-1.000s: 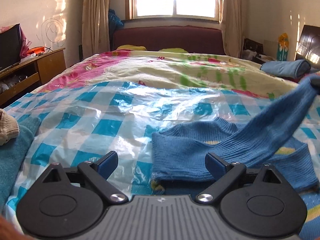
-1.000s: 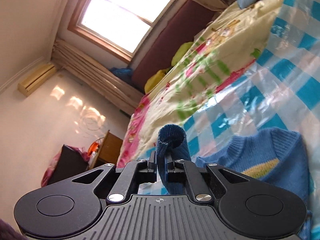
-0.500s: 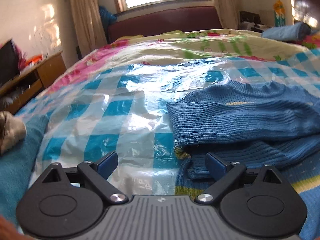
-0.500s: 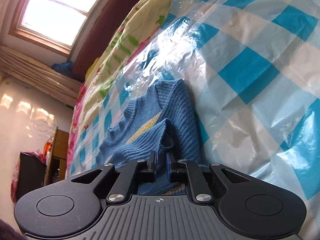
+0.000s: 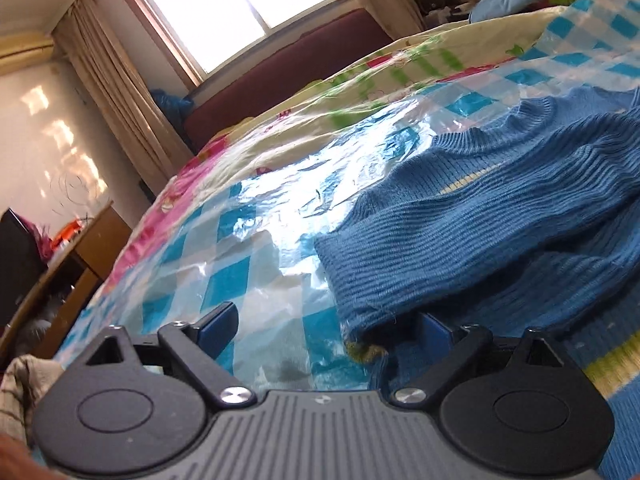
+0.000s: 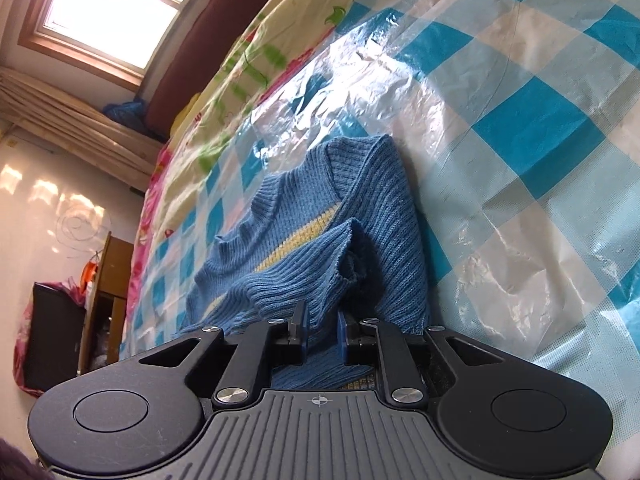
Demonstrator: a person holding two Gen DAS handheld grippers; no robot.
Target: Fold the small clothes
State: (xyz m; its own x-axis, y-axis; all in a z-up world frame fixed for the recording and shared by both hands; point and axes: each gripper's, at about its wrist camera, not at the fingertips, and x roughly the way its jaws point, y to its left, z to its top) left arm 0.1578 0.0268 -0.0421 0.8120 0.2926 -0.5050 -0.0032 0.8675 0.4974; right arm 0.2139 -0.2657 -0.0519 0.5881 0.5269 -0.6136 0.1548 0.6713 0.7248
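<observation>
Right gripper (image 6: 319,330), jaws parted around the blue ribbed knit sweater's (image 5: 500,216) sleeve, lays it across the body; left gripper (image 5: 326,320) jaws spread, empty.

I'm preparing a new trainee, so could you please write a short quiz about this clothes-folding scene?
1. True or false: the sweater is red.
2. What lies between the fingers of the right hand-held gripper? A) a sleeve B) a sock C) nothing
3. What pattern does the plastic sheet on the bed have?

Key: 1. False, it is blue with a yellow stripe. 2. A, the sleeve, with the jaws slightly apart. 3. Blue and white checks.
</observation>
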